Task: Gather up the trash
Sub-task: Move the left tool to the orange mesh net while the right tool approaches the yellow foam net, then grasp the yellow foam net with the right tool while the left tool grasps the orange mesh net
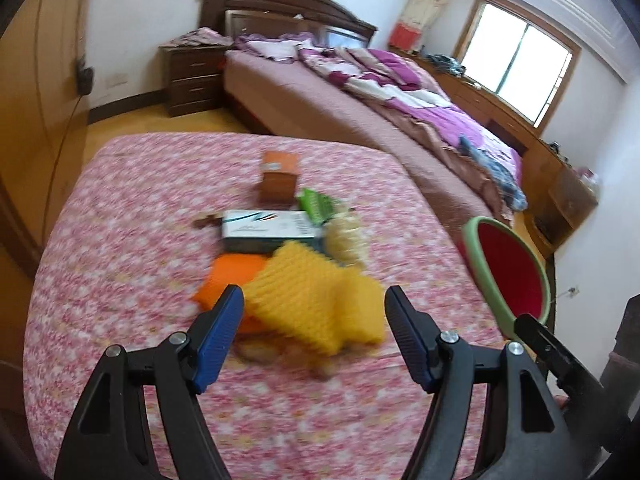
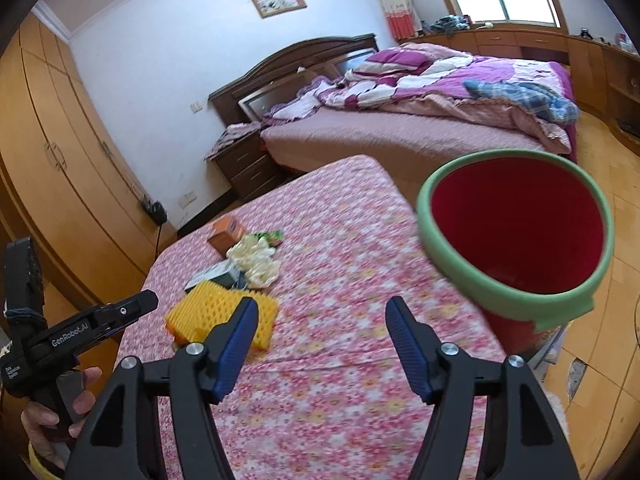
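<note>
A heap of trash lies on the pink floral cover (image 1: pixel 120 240): a yellow foam net (image 1: pixel 316 304), an orange piece (image 1: pixel 228 276), a white and teal box (image 1: pixel 268 226), a green packet (image 1: pixel 316 204), a cream foam net (image 1: pixel 346 240) and an orange-brown box (image 1: pixel 278 176). My left gripper (image 1: pixel 314 292) is open, its blue pads either side of the yellow net's near end without pressing it. My right gripper (image 2: pixel 322 304) is open over bare cover, nothing between its fingers. A red bin with a green rim (image 2: pixel 480 284) stands just right of it, mouth tilted toward the camera.
A large bed (image 1: pixel 360 92) with purple quilts stands beyond the covered surface, with a dark nightstand (image 1: pixel 192 76) at its head. Wooden wardrobes (image 2: pixel 60 140) line the left wall. A hand (image 2: pixel 60 408) holds the left gripper's handle at the near left edge.
</note>
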`<state>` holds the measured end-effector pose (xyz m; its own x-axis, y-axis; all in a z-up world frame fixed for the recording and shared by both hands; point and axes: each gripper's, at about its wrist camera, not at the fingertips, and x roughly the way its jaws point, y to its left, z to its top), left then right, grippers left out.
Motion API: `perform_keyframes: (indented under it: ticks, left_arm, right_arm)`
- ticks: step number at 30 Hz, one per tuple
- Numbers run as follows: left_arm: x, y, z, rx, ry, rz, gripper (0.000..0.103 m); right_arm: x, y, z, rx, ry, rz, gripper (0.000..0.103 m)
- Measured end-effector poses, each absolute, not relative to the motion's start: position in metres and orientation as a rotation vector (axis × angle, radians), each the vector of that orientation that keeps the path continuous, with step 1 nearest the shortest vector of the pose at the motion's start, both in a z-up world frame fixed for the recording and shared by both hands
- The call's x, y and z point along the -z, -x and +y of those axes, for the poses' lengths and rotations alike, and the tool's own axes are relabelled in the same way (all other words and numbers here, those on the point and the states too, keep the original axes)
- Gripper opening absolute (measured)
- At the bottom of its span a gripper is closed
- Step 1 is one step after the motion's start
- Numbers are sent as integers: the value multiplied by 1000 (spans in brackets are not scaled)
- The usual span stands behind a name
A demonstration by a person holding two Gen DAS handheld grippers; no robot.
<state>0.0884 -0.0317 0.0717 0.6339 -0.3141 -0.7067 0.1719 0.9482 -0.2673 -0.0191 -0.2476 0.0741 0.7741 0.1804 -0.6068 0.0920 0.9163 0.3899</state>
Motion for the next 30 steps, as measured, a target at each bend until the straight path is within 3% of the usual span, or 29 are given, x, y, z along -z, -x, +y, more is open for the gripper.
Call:
perform_keyframes:
  ticks: [10, 22, 26, 30]
  left_arm:
    - [-36, -110, 11, 188, 229, 878, 73]
    - [-17, -128, 20, 181, 227, 908, 73]
    - [-10, -133, 15, 188, 210, 923, 73]
    - [-5, -138, 10, 196, 206, 930, 73]
  right_arm:
    - [-54, -18, -201, -116, -375, 767, 77]
    - [-18, -67, -163, -170, -377, 884, 78]
    - [-4, -74, -163, -150, -363, 912, 51]
    - [1, -73, -163, -139, -326, 898, 31]
